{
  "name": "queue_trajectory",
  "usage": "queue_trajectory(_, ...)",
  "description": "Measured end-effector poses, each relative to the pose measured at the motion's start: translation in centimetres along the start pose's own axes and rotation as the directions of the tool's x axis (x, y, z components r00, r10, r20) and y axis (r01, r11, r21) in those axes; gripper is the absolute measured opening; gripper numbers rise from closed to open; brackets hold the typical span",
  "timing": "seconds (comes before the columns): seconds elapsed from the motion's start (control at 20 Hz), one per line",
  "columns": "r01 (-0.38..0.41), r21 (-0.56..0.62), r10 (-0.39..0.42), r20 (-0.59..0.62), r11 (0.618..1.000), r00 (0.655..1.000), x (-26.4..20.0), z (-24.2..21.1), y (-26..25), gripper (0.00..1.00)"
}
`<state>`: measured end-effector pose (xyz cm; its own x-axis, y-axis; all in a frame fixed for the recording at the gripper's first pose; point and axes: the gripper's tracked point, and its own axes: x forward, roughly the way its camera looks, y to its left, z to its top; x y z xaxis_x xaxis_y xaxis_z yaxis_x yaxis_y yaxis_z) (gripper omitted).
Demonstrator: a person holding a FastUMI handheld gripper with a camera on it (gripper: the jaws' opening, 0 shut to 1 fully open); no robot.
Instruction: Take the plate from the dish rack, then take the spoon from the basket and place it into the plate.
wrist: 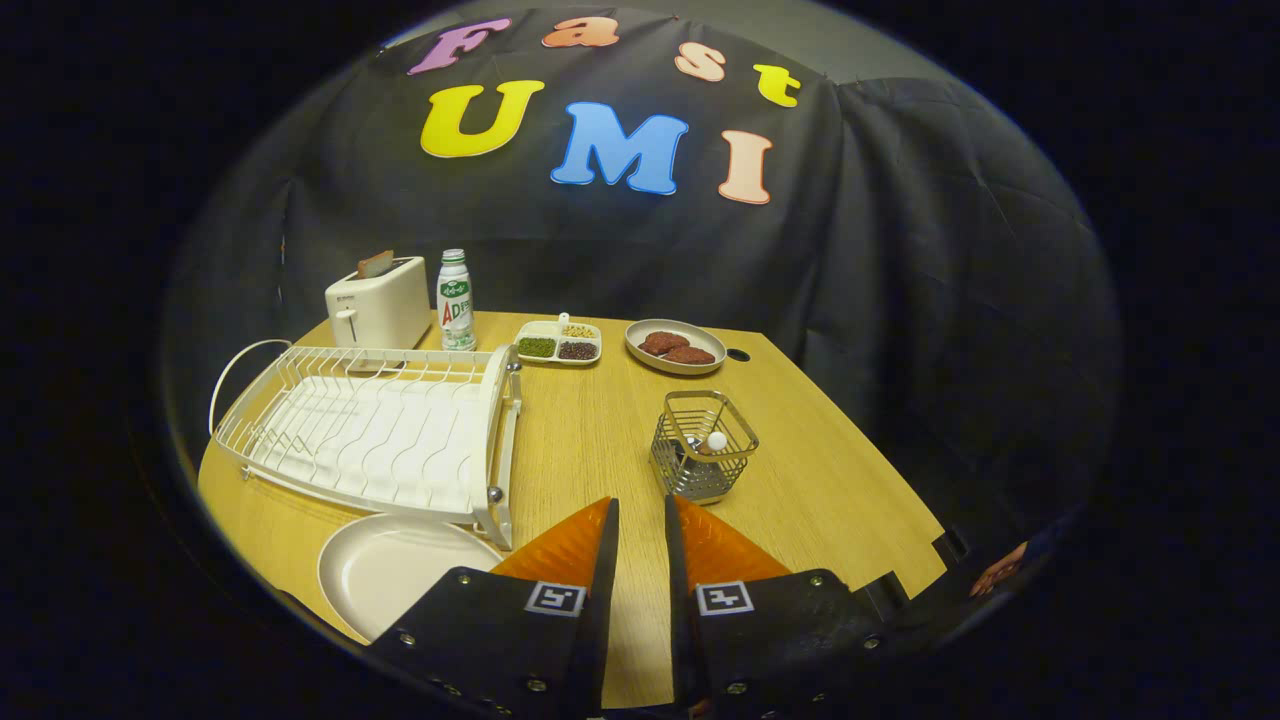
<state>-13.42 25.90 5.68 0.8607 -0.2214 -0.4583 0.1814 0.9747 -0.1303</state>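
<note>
The tongs (641, 512) stand slightly apart, empty; the white-tipped spoon (712, 441) stands upright in the wire basket (700, 450), its bowl hidden.

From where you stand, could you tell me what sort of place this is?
Probably a mock kitchen table in a recording booth: a white dish rack, a toaster and a wire basket holding a spoon sit on a wooden table before black cloth. The hand-held gripper hovers with nothing between its slightly parted fingers.
</note>
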Motion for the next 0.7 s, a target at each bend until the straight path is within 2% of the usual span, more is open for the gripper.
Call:
queue_trajectory(0.25,0.064,0.013,-0.064,0.008,0.998,0.998,2.7,2.2,-2.3,0.26)
queue_trajectory(0.55,0.141,0.034,-0.14,-0.031,0.989,0.99,5.7,2.7,-4.6,0.28)
queue_trajectory(0.7,0.146,0.046,-0.143,-0.054,0.988,0.988,6.7,2.3,-4.7,0.28)
